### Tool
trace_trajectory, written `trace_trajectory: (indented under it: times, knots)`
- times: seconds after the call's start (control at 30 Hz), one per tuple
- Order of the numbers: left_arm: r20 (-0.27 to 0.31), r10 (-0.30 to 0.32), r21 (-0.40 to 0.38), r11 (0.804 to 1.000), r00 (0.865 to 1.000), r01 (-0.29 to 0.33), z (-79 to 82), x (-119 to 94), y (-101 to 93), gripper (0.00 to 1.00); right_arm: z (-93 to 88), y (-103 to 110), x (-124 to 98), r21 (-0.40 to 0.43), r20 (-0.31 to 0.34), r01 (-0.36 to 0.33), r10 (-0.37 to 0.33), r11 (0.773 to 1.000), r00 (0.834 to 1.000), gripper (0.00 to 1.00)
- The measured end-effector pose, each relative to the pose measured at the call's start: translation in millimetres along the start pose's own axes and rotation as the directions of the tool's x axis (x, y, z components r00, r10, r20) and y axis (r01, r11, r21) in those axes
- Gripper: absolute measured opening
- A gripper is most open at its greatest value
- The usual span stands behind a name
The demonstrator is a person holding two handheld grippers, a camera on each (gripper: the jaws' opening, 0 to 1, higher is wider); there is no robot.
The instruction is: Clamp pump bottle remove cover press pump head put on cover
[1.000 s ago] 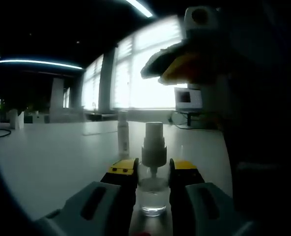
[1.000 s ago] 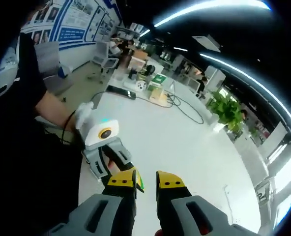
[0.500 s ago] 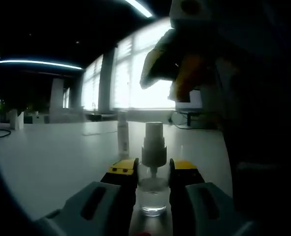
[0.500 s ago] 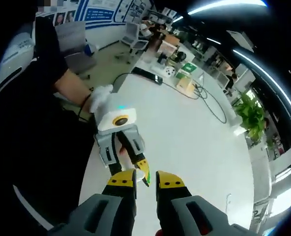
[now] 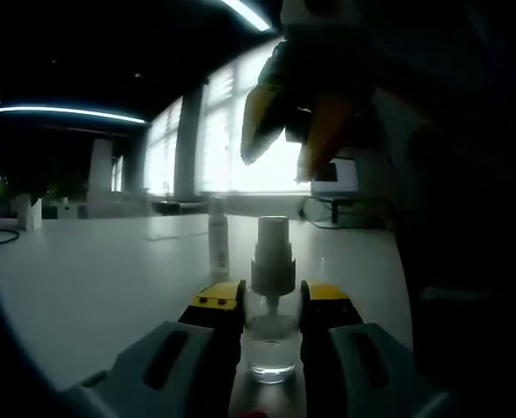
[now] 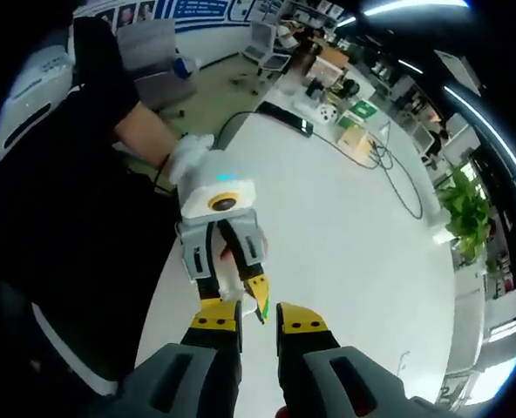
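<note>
The pump bottle is pinched upright between the left gripper fingers on the white table. The right gripper is held above, its empty fingers slightly parted.

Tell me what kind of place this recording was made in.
Probably an open-plan office or lab: a long white table with cables, desks with equipment beyond it, potted plants, and large bright windows.

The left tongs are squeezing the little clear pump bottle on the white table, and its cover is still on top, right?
Not quite. The left tongs do squeeze the clear pump bottle on the white table, but its cover is off: the left gripper view shows the bare pump head.
</note>
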State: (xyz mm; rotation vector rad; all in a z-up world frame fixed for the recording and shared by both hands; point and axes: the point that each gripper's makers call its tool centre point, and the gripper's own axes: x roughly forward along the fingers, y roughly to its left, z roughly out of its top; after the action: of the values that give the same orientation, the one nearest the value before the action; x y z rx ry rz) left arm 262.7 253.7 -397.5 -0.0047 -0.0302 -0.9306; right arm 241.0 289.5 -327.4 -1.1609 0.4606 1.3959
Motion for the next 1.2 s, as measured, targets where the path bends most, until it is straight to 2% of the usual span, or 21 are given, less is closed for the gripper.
trace_trajectory:
  times: [0.13,0.5,0.8,1.07,1.2]
  knots:
    - [0.0,-0.001,-0.002,1.0,1.0,0.001,-0.1,0,-0.5,0.16,3.6,2,1,-0.009,-0.017,-0.042,0.042,0.999,0.999,0.05]
    - [0.0,-0.002,-0.003,1.0,1.0,0.002,0.3,0,0.0,0.16,-3.9,7,8,-0.082,-0.107,-0.106,0.097,0.991,0.99,0.05]
    - [0.001,0.0,-0.001,1.0,1.0,0.0,0.2,0,-0.2,0.16,-2.4,10,17,-0.127,-0.149,-0.151,0.132,0.98,0.98,0.03]
    - [0.001,-0.001,-0.002,1.0,1.0,0.001,0.0,1,-0.1,0.16,-6.0,11,19,-0.111,-0.173,-0.193,0.172,0.975,0.97,0.02]
    - [0.001,-0.002,-0.003,1.0,1.0,0.002,0.0,1,-0.3,0.16,-9.1,8,19,-0.117,-0.207,-0.212,0.185,0.97,0.961,0.01]
